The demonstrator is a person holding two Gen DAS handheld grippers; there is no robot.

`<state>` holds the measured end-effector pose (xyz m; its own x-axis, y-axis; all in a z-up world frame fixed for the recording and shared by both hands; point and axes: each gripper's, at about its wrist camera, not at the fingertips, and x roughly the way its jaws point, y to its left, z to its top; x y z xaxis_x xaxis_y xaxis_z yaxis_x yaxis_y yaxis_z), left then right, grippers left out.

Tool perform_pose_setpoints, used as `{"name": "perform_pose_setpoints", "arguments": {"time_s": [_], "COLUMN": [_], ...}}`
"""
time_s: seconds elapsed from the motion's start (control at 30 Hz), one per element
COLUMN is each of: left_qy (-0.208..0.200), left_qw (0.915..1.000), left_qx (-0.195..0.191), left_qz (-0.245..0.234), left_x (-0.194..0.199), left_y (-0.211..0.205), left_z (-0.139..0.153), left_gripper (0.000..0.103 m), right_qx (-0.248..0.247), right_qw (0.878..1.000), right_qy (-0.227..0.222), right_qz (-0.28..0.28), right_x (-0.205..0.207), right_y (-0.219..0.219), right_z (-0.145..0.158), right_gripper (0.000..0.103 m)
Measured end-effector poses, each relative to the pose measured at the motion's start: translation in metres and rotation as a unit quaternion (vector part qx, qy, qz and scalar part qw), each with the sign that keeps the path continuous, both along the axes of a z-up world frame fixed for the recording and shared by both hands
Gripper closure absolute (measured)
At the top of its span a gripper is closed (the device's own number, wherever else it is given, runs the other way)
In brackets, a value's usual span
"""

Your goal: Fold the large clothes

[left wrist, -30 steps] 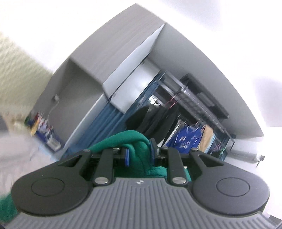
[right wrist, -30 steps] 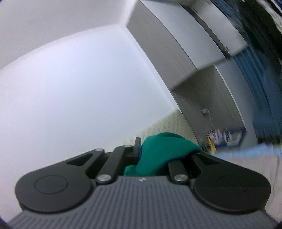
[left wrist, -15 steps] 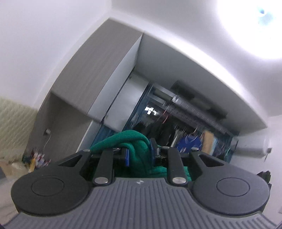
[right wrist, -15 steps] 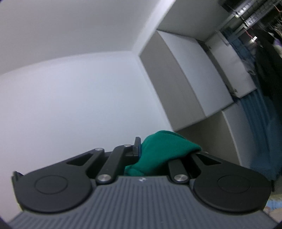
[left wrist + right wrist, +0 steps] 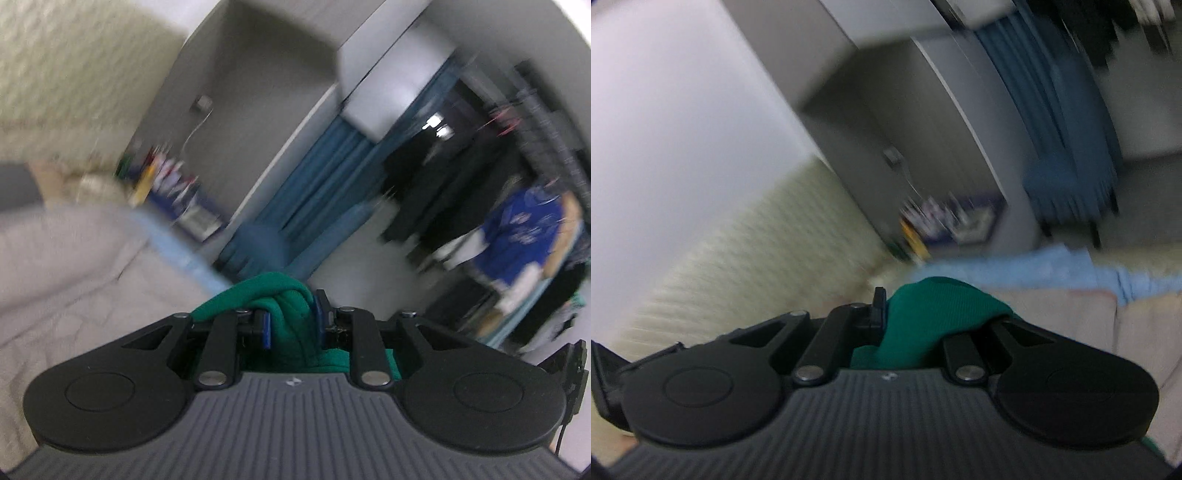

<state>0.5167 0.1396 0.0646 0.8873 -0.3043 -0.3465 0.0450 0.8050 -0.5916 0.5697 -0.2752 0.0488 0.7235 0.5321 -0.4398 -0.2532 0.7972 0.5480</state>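
Left gripper [image 5: 291, 317] clamped on a bunched fold of green garment [image 5: 284, 295], blue pads pressing it from both sides. Right gripper [image 5: 934, 314] pinched narrowly on another part [image 5: 931, 310], above the pale bedcover [image 5: 74, 280].

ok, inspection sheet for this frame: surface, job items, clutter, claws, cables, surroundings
Surface: beige quilted bed, light blue cloth on it.
Job's things: green garment, bunched in both claws.
Clutter: blurred colourful items on a low shelf.
Grippers: left claw shut on garment; right claw shut on garment.
Cables: thin white cord below a wall socket.
Surroundings: grey wardrobe, blue curtain, hanging clothes; all motion-blurred.
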Motion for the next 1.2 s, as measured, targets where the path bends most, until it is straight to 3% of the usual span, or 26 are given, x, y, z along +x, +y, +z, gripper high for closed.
{"name": "perform_pose_setpoints", "arguments": {"time_s": [0.1,0.2,0.33,0.5,0.67,0.9,1.03,1.1,1.13,1.17,1.2], "left_qy": [0.028,0.069,0.112,0.132,0.141,0.134,0.142,0.144,0.143,0.136,0.126], "left_qw": [0.9994,0.9970,0.9916,0.9858,0.9825,0.9781,0.9735,0.9733,0.9743,0.9755,0.9755], "left_qx": [0.022,0.034,0.059,0.093,0.109,0.149,0.170,0.170,0.165,0.164,0.174], "left_qz": [0.001,-0.008,-0.027,-0.046,-0.056,-0.055,-0.057,-0.055,-0.055,-0.053,-0.047], "left_x": [0.073,0.137,0.215,0.249,0.250,0.241,0.233,0.225,0.219,0.210,0.201], "left_y": [0.010,0.017,0.023,0.024,0.025,0.014,0.007,0.005,0.004,0.003,0.000], "left_z": [-0.090,-0.177,-0.268,-0.329,-0.348,-0.340,-0.321,-0.310,-0.304,-0.297,-0.290], "left_gripper": [0.078,0.078,0.078,0.078,0.078,0.078,0.075,0.057,0.041,0.034,0.031], "right_qx": [-0.006,-0.053,-0.099,-0.114,-0.125,-0.143,-0.140,-0.136,-0.132,-0.128,-0.124], "right_qw": [0.999,0.997,0.992,0.990,0.990,0.989,0.989,0.990,0.990,0.991,0.991], "right_qy": [0.034,0.063,0.083,0.082,0.065,0.047,0.040,0.039,0.038,0.037,0.035], "right_qz": [-0.005,-0.009,0.002,0.010,0.008,0.000,-0.011,-0.017,-0.019,-0.021,-0.023], "right_x": [0.053,0.092,0.117,0.114,0.113,0.112,0.102,0.095,0.091,0.085,0.078], "right_y": [0.008,0.023,0.034,0.033,0.036,0.040,0.040,0.040,0.040,0.039,0.038], "right_z": [-0.083,-0.156,-0.212,-0.238,-0.252,-0.259,-0.250,-0.243,-0.239,-0.234,-0.229], "right_gripper": [0.091,0.091,0.091,0.091,0.092,0.092,0.088,0.083,0.081,0.075,0.062]}}
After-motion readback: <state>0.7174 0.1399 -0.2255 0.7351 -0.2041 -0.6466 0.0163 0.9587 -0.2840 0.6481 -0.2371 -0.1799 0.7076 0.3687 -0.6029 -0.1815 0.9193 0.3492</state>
